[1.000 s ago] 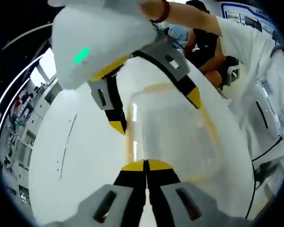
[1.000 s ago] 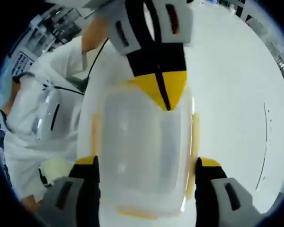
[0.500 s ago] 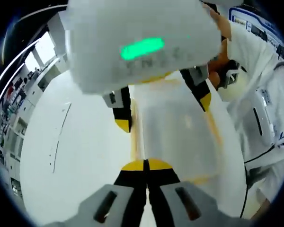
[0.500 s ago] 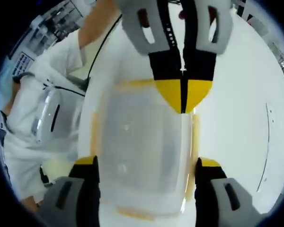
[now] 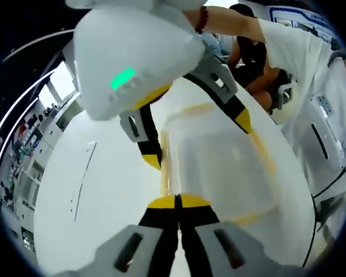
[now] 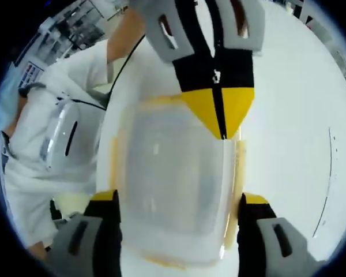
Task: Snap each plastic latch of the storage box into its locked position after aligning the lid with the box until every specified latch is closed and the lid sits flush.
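Two grippers over a clear box on a white table.

Left gripper view: the box, clear plastic with a yellow-trimmed lid, lies centre to right of centre on the table. The left gripper rises from the bottom centre, its yellow tips pressed together with no gap and nothing visibly between them, meeting at the box's near edge. The right gripper comes down from the upper left, jaws spread wide, one tip just left of the box, the other at its upper right. A person's arm crosses the top.

Right gripper view: the box fills the centre. The right gripper straddles it, jaws wide apart, one tip on each long side; whether they touch the sides I cannot tell. The left gripper enters from the top, tips closed, at the far edge of the lid. A person in white stands at the left.
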`<control>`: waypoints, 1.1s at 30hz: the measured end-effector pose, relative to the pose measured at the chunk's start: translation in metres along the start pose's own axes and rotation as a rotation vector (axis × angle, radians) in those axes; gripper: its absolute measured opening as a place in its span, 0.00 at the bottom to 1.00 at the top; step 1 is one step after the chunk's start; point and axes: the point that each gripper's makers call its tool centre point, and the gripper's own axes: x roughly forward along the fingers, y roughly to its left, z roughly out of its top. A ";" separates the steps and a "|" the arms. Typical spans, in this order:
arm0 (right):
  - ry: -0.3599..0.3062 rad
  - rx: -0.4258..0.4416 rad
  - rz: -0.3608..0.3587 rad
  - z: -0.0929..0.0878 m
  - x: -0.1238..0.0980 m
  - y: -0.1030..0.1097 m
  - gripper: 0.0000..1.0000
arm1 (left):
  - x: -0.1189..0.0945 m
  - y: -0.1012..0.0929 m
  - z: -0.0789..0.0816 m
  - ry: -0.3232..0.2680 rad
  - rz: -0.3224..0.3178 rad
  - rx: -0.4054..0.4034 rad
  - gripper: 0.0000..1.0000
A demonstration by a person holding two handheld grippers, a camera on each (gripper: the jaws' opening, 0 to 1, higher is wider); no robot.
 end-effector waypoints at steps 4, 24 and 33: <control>0.026 0.003 0.007 0.000 0.001 0.000 0.80 | 0.002 0.002 0.001 -0.011 0.014 -0.003 0.00; 0.066 0.012 0.083 -0.001 0.005 -0.006 0.74 | 0.002 0.002 0.002 -0.073 0.026 0.006 0.00; 0.064 0.010 0.125 0.000 0.007 -0.007 0.73 | 0.002 0.003 0.002 -0.080 0.030 0.014 0.00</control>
